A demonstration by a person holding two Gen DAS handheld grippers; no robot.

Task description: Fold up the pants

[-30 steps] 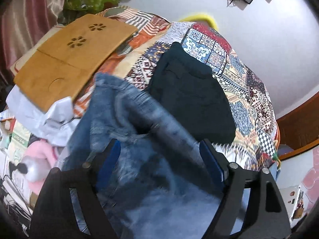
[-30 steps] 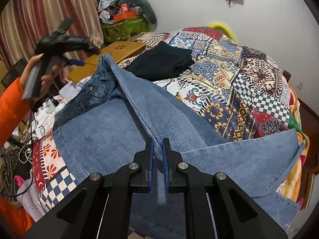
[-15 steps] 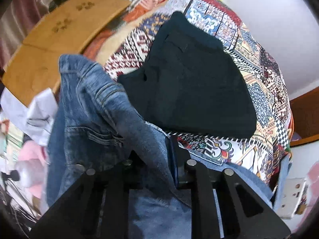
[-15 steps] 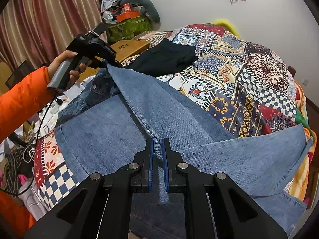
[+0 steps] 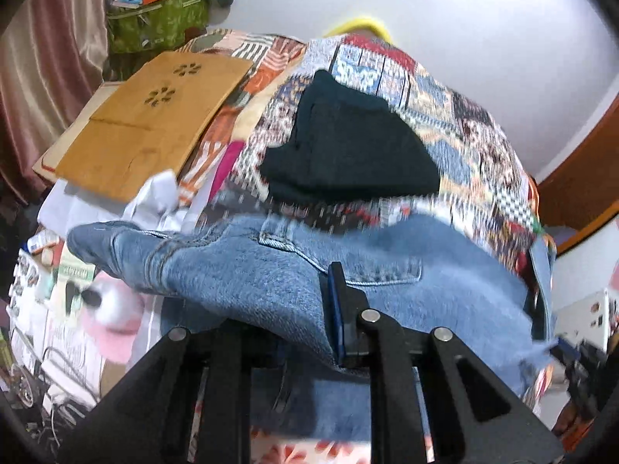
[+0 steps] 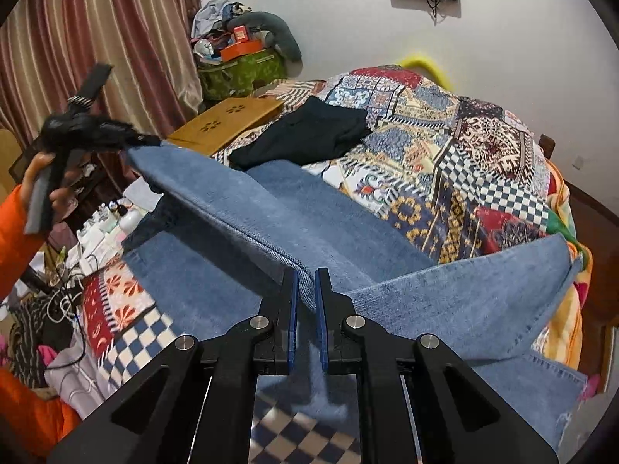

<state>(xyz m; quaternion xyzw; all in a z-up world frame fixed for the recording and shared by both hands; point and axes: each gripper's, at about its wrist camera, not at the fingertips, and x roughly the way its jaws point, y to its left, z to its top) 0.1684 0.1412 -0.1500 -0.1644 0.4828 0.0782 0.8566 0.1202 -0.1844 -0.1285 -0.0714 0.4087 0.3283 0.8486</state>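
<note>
1. My right gripper (image 6: 305,297) is pinched tight on a folded edge of the blue jeans (image 6: 271,232), the denim seam running up out of the narrow gap between the blue pads
2. My left gripper (image 5: 305,309) has just been closing and now clamps the waistband end of the jeans (image 5: 271,266); in its own view only one blue pad shows, the other buried under the cloth, which drapes over the jaws
3. From the right wrist I see my left hand (image 6: 42,178), in an orange sleeve (image 6: 15,232), holding that gripper (image 6: 153,141) raised at the far left, with the denim stretched in a taut ridge from it down to my right fingers
4. The rest of the jeans lies spread on the patchwork bedspread (image 6: 464,154), one leg fanned out to the right near the bed's edge
5. Beyond the jeans a dark folded garment (image 6: 305,135) rests on the bedspread, touching or just beside the denim's far edge; I cannot tell which
6. A wooden board (image 5: 147,123) with flower-shaped cut-outs sits further left
7. A green bag (image 6: 243,71) piled with clutter stands by the striped curtain (image 6: 96,31)
</note>
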